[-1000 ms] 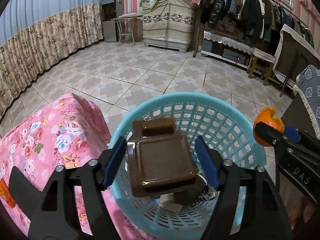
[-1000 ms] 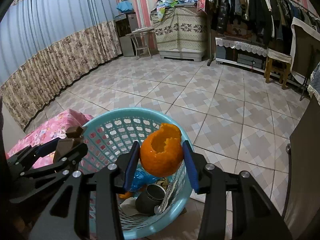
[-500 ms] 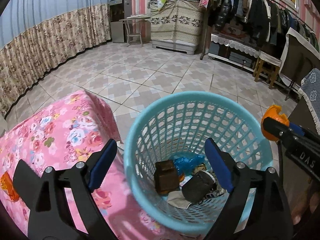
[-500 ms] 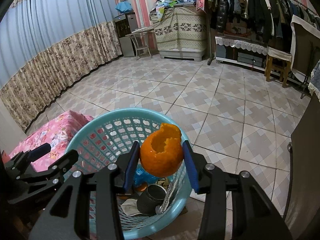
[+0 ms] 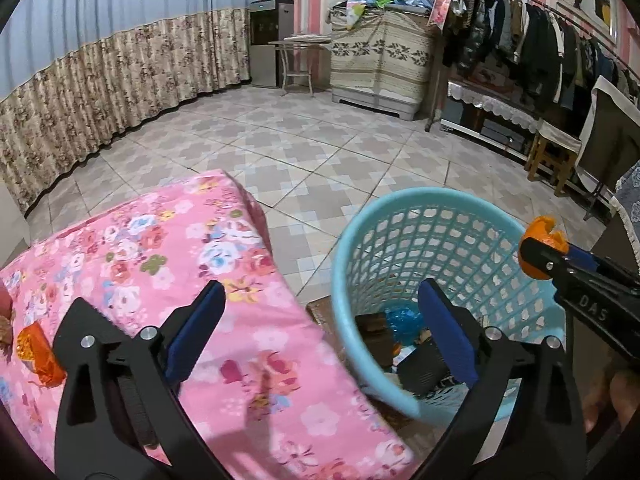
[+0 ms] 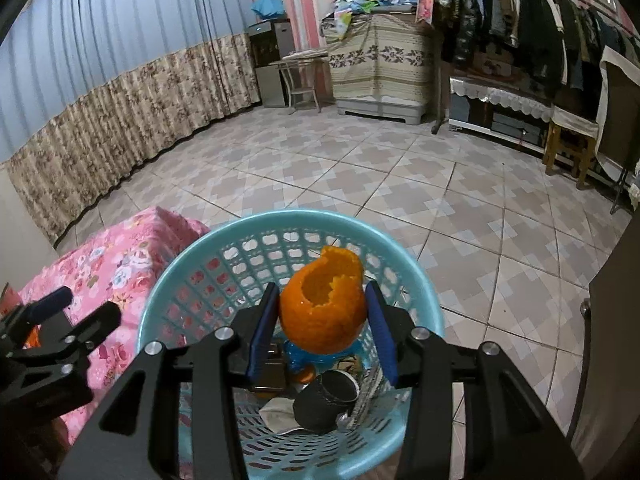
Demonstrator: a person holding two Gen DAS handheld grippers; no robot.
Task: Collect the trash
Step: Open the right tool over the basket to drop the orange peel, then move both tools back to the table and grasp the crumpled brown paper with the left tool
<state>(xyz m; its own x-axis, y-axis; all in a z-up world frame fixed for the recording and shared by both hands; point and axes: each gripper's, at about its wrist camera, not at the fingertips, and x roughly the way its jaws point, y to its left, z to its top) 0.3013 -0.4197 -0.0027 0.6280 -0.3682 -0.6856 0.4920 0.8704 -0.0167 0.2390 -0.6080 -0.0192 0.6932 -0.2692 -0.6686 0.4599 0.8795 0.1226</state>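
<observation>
A light blue mesh basket [image 5: 432, 208] [image 6: 192, 276] stands on the floor beside a table with a pink floral cloth [image 5: 168, 248]. Inside lie a brown container [image 5: 374, 338], a blue wrapper [image 5: 402, 320], a dark cup [image 6: 326, 400] and other scraps. My left gripper [image 5: 320, 330] is open and empty, over the table's corner and the basket's near rim. My right gripper [image 6: 322, 326] is shut on a hollow orange peel [image 6: 322, 308] and holds it above the basket; the peel also shows in the left wrist view [image 5: 542, 240]. An orange wrapper [image 5: 38, 350] lies on the cloth at far left.
Tiled floor [image 6: 400, 184] stretches beyond the basket. A floral curtain [image 5: 100, 88] lines the left wall. A covered cabinet [image 5: 380, 60], a clothes rack [image 6: 520, 20] and a wooden stool [image 5: 554, 160] stand at the back and right. A dark furniture edge [image 6: 612, 340] is close on the right.
My left gripper opened and dropped the brown container into the basket, then moved left over the table corner. My right gripper stays shut on the orange peel above the basket.
</observation>
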